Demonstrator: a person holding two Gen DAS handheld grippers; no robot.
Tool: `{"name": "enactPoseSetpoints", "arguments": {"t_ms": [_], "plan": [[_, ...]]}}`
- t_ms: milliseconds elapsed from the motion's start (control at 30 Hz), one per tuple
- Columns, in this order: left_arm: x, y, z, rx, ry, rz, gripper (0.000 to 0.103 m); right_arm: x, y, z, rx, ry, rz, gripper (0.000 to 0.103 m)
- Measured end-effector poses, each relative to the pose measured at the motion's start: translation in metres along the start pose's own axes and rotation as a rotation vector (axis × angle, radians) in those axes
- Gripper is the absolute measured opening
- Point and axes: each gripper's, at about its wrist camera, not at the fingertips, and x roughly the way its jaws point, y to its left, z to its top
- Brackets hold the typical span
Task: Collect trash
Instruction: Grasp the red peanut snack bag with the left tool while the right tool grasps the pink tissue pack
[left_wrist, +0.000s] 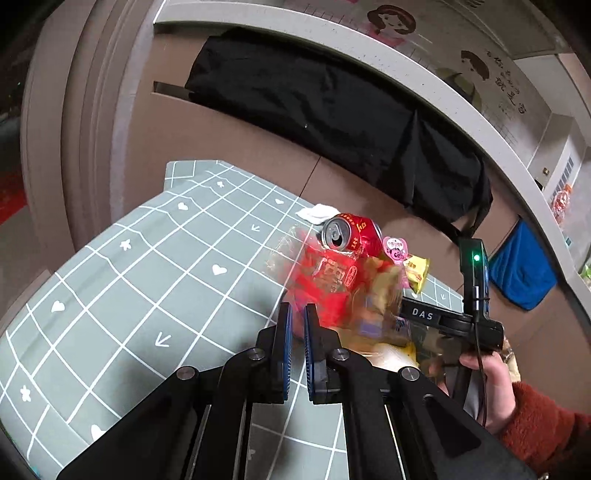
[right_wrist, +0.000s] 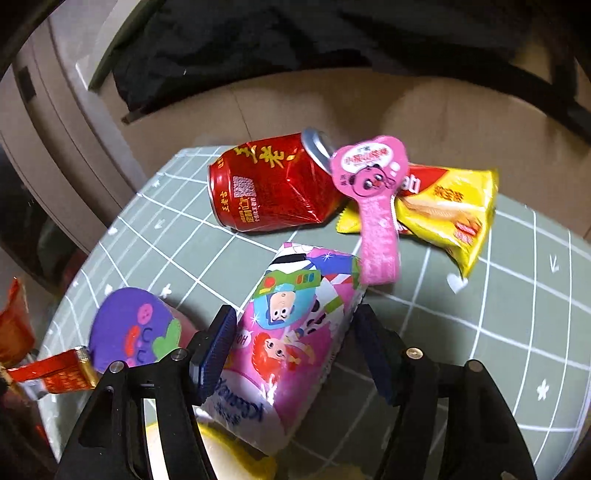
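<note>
Looking at the right gripper (right_wrist: 291, 354), its fingers sit wide on either side of the pink tissue pack (right_wrist: 291, 332), which lies on the green grid tablecloth (right_wrist: 517, 332), so I'd guess it's lined up lengthwise for an easy squeeze. Dented red can (right_wrist: 269, 184), pink lollipop wrapper (right_wrist: 373, 199) and yellow snack bag (right_wrist: 450, 210) wait just behind. Left gripper (left_wrist: 298, 325) is nearly closed, seemingly pinching a blurry clear plastic bag (left_wrist: 332, 280), probably the collection bag.

The left gripper (left_wrist: 298, 321) is showing nearly closed jaws; the right gripper (right_wrist: 295, 347) is spreading wide, gripped by a hand (left_wrist: 487, 384).
</note>
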Motion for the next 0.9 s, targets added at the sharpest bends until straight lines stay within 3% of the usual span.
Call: {"name": "enactPoseSetpoints", "arguments": {"t_ms": [233, 300, 333, 400, 467, 533, 567, 767, 900], "plan": [[0.006, -0.003, 0.002, -0.007, 0.008, -0.016, 0.006, 0.005, 0.015, 0.0, -0.112, 0.049, -0.057, 0.068], [0.006, -0.003, 0.004, -0.013, 0.006, -0.012, 0.007, 0.002, 0.012, 0.001, -0.113, 0.054, -0.034, 0.063], [0.006, -0.003, 0.005, -0.02, 0.006, -0.012, 0.008, -0.001, 0.007, 0.0, -0.098, 0.048, -0.002, 0.055], [0.004, -0.001, 0.006, -0.041, 0.009, -0.029, 0.01, -0.007, -0.007, -0.001, -0.064, 0.043, 0.074, 0.048], [0.003, 0.001, 0.006, -0.052, 0.015, -0.055, 0.021, -0.021, -0.023, -0.005, -0.044, 0.005, 0.086, 0.046], [0.003, -0.002, 0.004, -0.043, 0.034, -0.086, 0.048, -0.037, -0.031, -0.01, -0.054, -0.037, 0.064, 0.045], [0.004, -0.005, 0.002, -0.028, 0.053, -0.106, 0.052, -0.045, -0.036, -0.013, -0.059, -0.056, 0.054, 0.045], [0.031, -0.048, -0.026, 0.146, 0.218, -0.085, 0.06, -0.089, -0.068, -0.039, -0.042, -0.107, 0.042, 0.045], [0.054, -0.06, -0.038, 0.176, 0.283, -0.034, 0.062, -0.11, -0.075, -0.055, -0.036, -0.138, 0.049, 0.045]]}}
